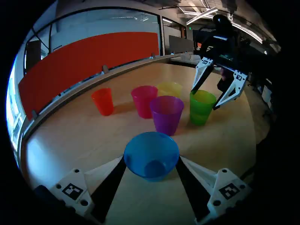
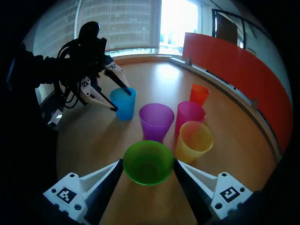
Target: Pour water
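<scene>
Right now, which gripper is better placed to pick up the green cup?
Right. The right gripper has its fingers either side of the green cup; the left gripper flanks the blue cup, the purple cup in between.

My right claw (image 2: 147,161) has a green cup (image 2: 148,165) between its two fingers, and both press its sides. Near it on the wooden table (image 2: 232,150) stand a purple cup (image 2: 156,120), a pink cup (image 2: 189,114), a yellow cup (image 2: 194,140) and an orange cup (image 2: 199,93). The left claw (image 2: 122,99) grips a blue cup (image 2: 123,107).
</scene>
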